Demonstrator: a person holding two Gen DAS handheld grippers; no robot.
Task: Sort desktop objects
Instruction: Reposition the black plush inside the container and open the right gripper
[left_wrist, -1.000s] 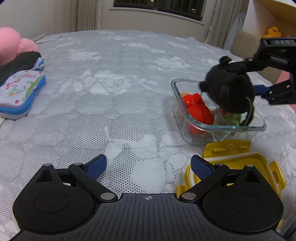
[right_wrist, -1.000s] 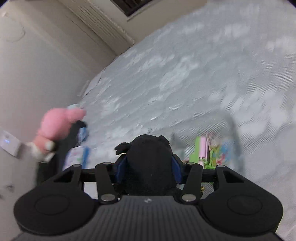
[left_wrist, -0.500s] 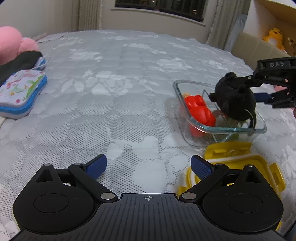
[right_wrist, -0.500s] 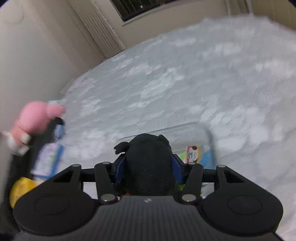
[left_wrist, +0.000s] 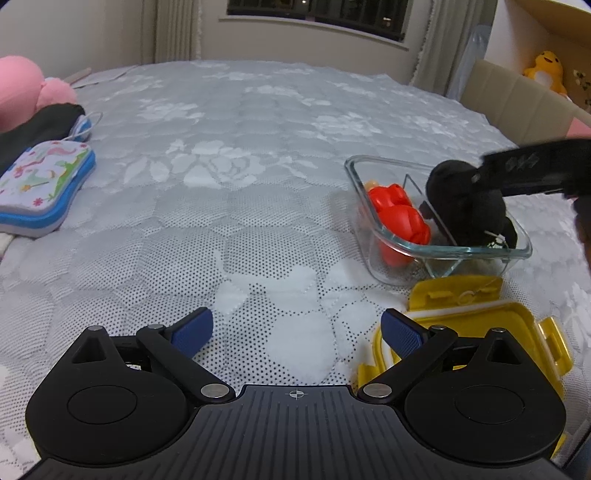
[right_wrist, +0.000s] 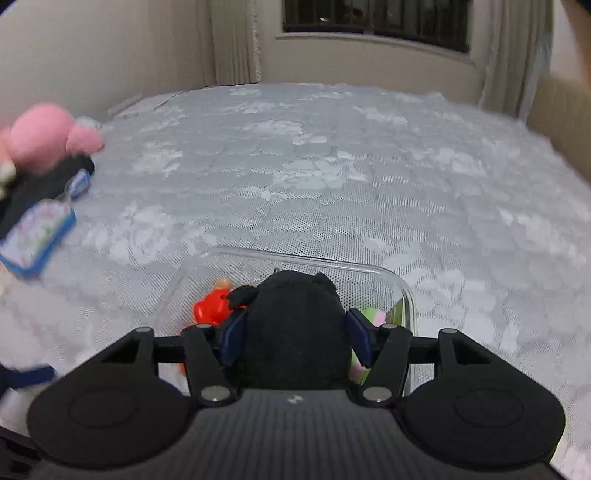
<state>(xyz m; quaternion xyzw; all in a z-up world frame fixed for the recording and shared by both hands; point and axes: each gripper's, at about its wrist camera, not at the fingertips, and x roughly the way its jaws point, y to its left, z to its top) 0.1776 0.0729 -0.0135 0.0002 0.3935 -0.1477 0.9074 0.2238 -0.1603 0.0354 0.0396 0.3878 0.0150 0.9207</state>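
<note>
A black plush toy sits low in the right half of a clear glass container on the quilted bed, beside a red toy. My right gripper reaches in from the right. In the right wrist view its blue pads flank the black plush toy; the right gripper is opening its jaws, pads still against the plush's sides. The glass container also holds the red toy and a green and pink item. My left gripper hangs open over bare quilt, holding nothing.
A yellow clip lid lies just in front of the container, under my left gripper's right finger. A blue-edged patterned pencil case, a black cloth and a pink plush sit at the left edge. A beige chair back stands at right.
The right gripper rolled level and carried the black plush down into the container's right half. Its pads stand slightly wider apart. The left gripper stayed put.
</note>
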